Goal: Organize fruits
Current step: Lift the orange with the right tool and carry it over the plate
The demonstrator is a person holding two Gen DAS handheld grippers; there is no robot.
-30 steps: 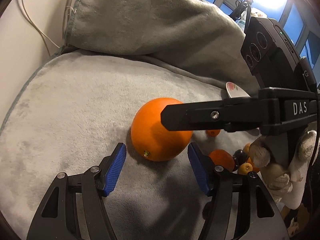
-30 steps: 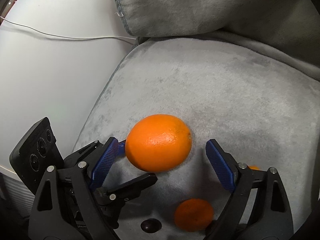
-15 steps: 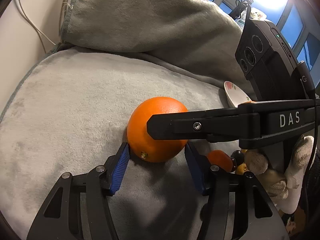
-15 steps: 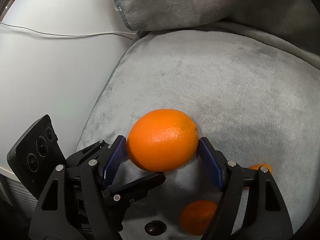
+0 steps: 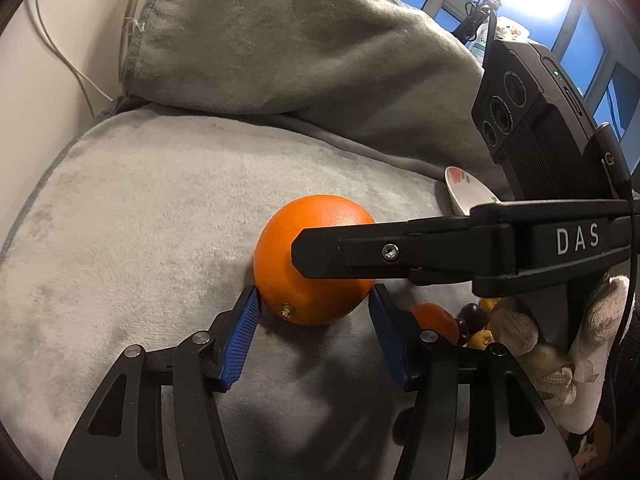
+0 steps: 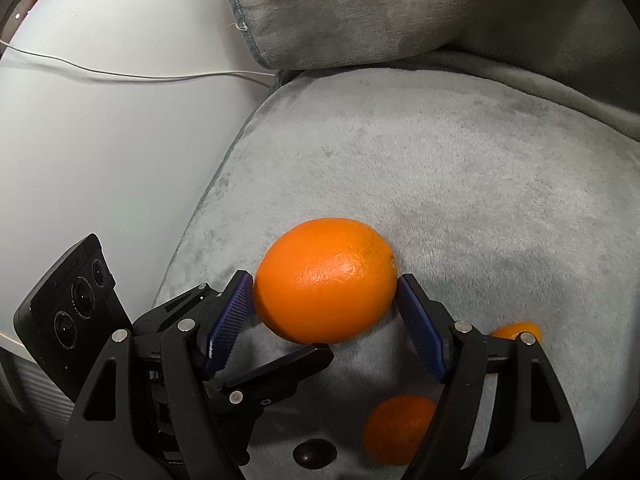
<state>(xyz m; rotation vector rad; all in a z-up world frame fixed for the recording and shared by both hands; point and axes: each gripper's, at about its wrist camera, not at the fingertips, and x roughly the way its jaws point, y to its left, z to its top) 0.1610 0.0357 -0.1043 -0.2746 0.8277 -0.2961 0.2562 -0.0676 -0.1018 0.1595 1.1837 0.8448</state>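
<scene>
Resting on the grey cushion (image 6: 460, 184), the large orange (image 6: 326, 280) is pinched from two directions. Both the left gripper (image 5: 312, 308) and the right gripper (image 6: 326, 300) are clenched on it.

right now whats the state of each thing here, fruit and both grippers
large orange: on the grey cushion, clamped from both sides
left gripper: shut on the large orange
right gripper: shut on the large orange
small orange: loose on the cushion, untouched
dark round fruit: loose beside the small orange
white dish: tilted, mostly hidden
</scene>
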